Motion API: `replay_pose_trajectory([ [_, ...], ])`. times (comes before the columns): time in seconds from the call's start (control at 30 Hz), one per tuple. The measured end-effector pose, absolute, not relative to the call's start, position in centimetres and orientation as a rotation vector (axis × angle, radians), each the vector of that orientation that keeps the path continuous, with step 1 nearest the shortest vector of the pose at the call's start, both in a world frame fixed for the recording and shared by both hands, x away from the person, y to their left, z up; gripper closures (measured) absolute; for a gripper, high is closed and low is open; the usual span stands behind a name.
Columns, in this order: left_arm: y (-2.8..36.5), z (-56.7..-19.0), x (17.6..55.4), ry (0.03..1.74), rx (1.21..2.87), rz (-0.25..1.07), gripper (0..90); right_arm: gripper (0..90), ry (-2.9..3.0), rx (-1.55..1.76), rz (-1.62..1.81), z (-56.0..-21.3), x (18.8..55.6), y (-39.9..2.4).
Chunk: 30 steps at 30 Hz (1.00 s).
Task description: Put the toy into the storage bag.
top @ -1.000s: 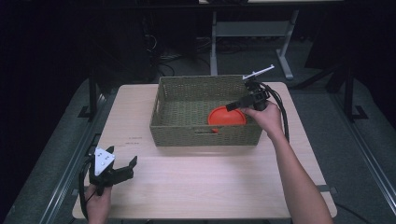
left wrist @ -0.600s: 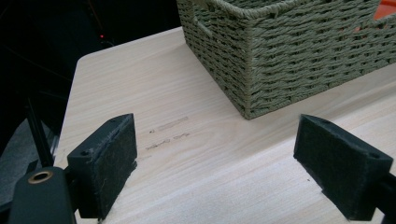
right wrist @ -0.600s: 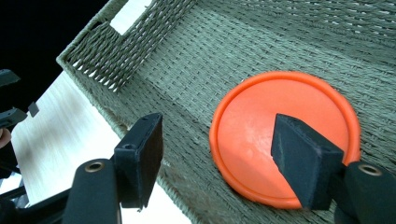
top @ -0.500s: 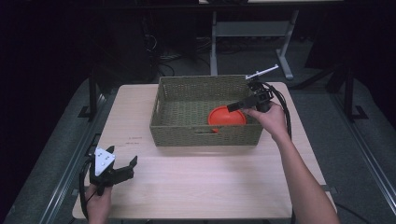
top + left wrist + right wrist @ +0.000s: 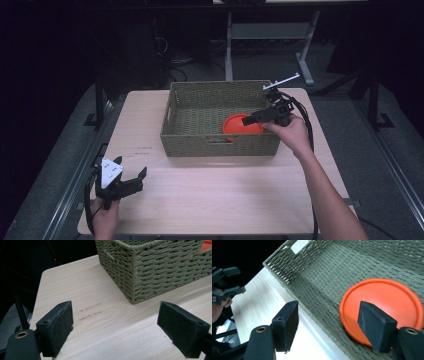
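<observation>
1. High view: a woven basket (image 5: 220,117) is sitting on the far middle of a light wood table (image 5: 215,195). An orange plate (image 5: 239,125) is lying flat on the basket floor, in its near right part, touching or almost touching the near wall. The right gripper (image 5: 248,120) is reaching in over the basket's right rim, held by the right hand (image 5: 290,132), jaws pointing left over the plate's far right edge; from here I cannot tell how wide they are standing. A black cable (image 5: 305,125) is looping behind that hand. The left gripper (image 5: 136,180) is sitting low at the near left corner of the table, held by the left hand (image 5: 105,220), grey three-cornered plate (image 5: 110,172) on top, jaws spread and pointing right, well apart from the basket.

2. Left gripper view: the left gripper (image 5: 115,326) is showing both jaws wide apart with nothing between them, bare table (image 5: 105,322) under them. The basket (image 5: 155,267) is filling the far right, its near left corner facing the camera. A sliver of the orange plate (image 5: 206,245) is showing through the handle slot at top right.

3. Right gripper view: the right gripper (image 5: 328,323) is hanging with jaws spread, gripping nothing. One jaw is standing over the table outside the basket wall (image 5: 312,307), the other over the near edge of the orange plate (image 5: 384,302); contact with it cannot be told. The left gripper (image 5: 227,285) is showing far off at the left edge.
</observation>
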State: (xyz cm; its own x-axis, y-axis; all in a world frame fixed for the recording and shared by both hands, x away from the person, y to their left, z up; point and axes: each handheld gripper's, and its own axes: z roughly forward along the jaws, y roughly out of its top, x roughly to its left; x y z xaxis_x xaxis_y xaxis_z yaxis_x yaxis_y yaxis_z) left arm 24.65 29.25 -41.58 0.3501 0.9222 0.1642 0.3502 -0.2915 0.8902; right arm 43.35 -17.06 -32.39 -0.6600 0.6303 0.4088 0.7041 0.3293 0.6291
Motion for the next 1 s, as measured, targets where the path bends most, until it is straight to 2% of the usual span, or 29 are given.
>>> replay_pose_trajectory([
  [1.0,29.1,-41.6,24.6,1.118,1.825,0.913,12.8,31.0,-2.473,-1.102,-1.306,-33.7,37.5,-18.7],
])
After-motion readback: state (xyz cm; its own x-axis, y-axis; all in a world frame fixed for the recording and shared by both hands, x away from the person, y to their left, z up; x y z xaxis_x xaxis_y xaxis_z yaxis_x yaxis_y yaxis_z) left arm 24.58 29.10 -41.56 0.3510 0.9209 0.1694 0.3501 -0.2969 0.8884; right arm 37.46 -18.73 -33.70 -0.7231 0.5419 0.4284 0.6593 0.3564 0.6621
